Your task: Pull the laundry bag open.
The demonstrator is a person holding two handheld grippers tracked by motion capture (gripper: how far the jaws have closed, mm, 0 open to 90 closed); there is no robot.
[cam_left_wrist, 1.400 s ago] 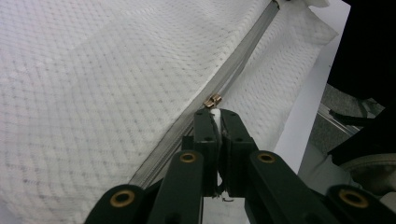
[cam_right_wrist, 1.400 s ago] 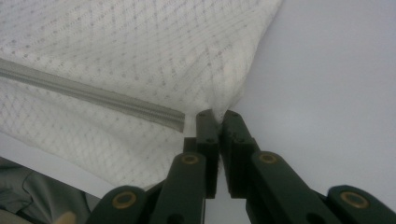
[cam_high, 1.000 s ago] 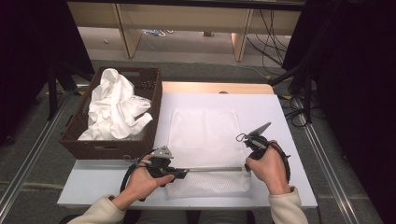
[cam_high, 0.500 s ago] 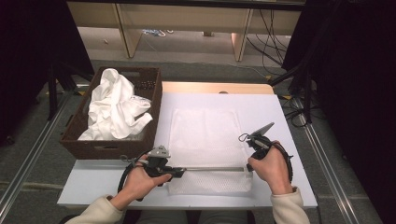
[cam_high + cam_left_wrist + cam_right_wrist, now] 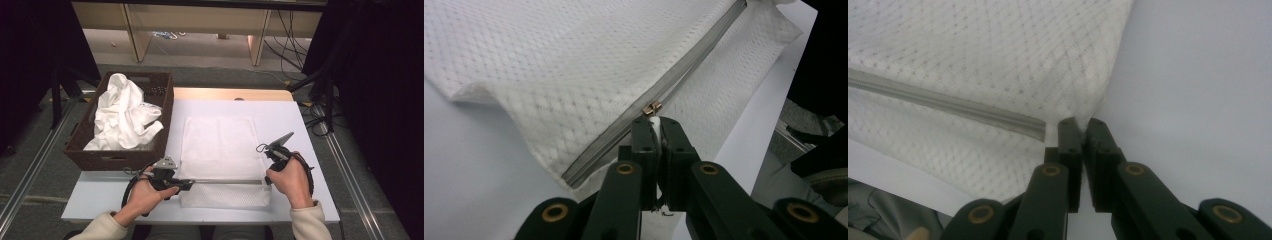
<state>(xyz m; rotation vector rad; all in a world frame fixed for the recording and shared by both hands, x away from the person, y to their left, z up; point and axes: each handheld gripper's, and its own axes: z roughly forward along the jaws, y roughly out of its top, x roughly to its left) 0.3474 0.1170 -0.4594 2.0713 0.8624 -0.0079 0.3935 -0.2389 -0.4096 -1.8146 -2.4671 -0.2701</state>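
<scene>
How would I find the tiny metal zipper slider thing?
Start at the flat white mesh laundry bag on the white table. Follow its grey zipper toward the left gripper. The small brass-coloured zipper slider sits there, the bag's one shiny part.

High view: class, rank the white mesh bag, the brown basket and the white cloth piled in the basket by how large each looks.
1. white mesh bag
2. brown basket, close to the bag, so that order is unsure
3. white cloth, clearly smallest

A mesh bag (image 5: pixel 220 145) lies right of a basket (image 5: pixel 87 155) holding cloth (image 5: pixel 122 112).
</scene>
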